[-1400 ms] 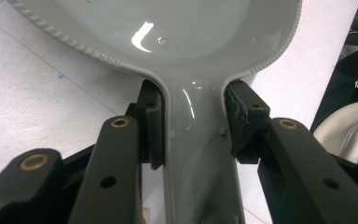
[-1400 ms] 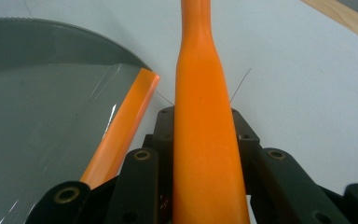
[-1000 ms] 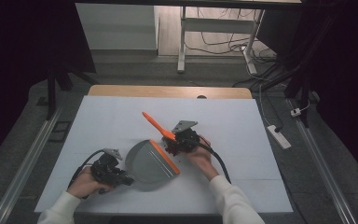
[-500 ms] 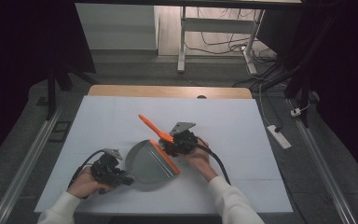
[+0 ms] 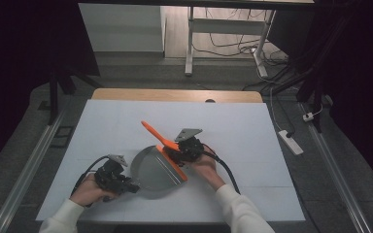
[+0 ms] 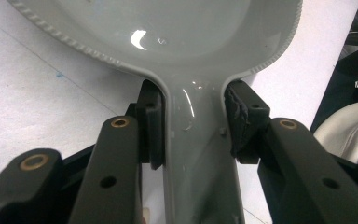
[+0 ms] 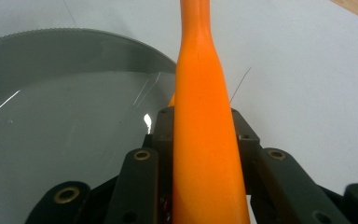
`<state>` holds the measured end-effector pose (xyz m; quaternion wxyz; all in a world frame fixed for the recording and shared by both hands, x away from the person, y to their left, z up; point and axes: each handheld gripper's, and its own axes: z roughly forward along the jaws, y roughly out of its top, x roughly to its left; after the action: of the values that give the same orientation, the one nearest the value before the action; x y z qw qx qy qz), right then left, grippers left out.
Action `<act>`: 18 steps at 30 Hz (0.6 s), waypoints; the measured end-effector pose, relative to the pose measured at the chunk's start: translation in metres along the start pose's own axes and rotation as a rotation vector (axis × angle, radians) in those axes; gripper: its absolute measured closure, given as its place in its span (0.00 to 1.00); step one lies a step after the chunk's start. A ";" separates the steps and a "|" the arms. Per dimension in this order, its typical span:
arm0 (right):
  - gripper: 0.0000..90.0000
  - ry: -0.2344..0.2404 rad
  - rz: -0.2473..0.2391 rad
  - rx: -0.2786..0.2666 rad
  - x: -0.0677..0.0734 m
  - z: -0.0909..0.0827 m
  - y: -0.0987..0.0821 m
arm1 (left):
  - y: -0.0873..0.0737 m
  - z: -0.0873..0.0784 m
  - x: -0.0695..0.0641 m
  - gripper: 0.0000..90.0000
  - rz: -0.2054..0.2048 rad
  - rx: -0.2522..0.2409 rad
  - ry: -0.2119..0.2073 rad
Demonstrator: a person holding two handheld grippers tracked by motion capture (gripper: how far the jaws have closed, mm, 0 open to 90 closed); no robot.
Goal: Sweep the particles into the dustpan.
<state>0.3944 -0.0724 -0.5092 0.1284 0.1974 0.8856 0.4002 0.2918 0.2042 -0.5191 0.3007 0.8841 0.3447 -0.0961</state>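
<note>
The left hand-held gripper (image 6: 193,126) clamps the grey plastic dustpan's handle (image 6: 196,154); the right hand-held gripper (image 7: 203,135) clamps the orange plastic brush's handle (image 7: 203,140). Keep the pan pressed flat on the white surface (image 5: 126,126), its lip just under the right hand-held gripper, and sweep inward in short strokes.

A white-covered table (image 5: 126,121) with a wooden far edge stands on grey floor (image 5: 24,160), dark surroundings at both sides, a white desk frame (image 5: 190,43), cables and a power strip (image 5: 291,141) beyond.

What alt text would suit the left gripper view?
The left gripper, with two black jaws, clamps the narrow handle of a glossy grey plastic dustpan, whose wide scoop with a ridged rim spreads ahead over the white table.
</note>
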 end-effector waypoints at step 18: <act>0.78 0.090 0.010 -0.031 0.017 -0.003 0.006 | 0.000 0.000 -0.001 0.68 -0.004 -0.003 -0.001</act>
<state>0.3798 -0.0630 -0.5036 0.0893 0.1816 0.8833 0.4229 0.2910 0.2039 -0.5190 0.3017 0.8830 0.3464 -0.0965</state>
